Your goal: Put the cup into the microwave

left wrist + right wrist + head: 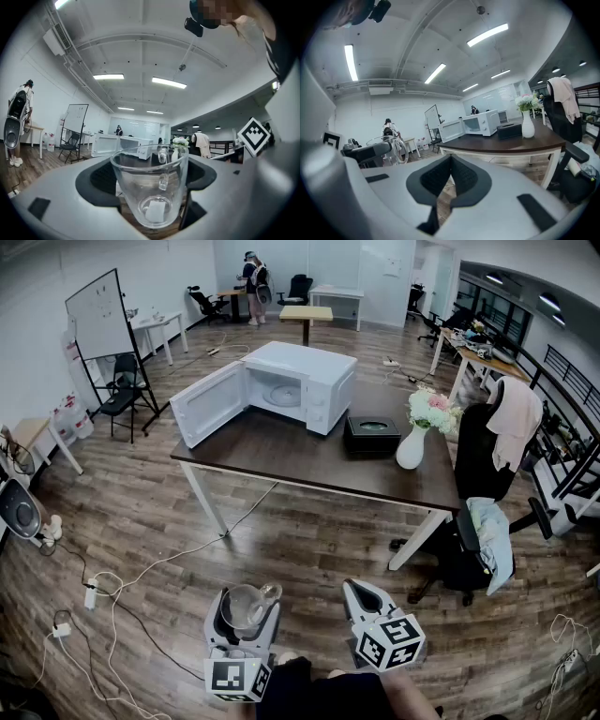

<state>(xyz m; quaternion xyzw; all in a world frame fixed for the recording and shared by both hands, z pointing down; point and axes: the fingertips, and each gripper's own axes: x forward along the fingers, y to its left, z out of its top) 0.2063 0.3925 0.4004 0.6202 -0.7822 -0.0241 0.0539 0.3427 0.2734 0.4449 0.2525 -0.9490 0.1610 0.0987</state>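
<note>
L gripper (249,602) sits bottom centre-left in the head view, jaws clamped on the clear glass cup (150,187). Cup's upright btwn the dark pads, handle on its far side in the left gripper view. R gripper (450,180) is just right of it, jaws together, nothing btwn them. Both are over the wood floor (309,549), well apart from the tabletop (309,460). Upper centre: white microwave (305,381) on the tabletop's far-left corner. Its door (208,404) is swung wide open toward frame left, turntable showing inside. Right of it there's a black box (372,435), then a white vase (411,448) w/ flowers. Office chair (478,521) at frame right, person (253,277) standing far back at top.
</note>
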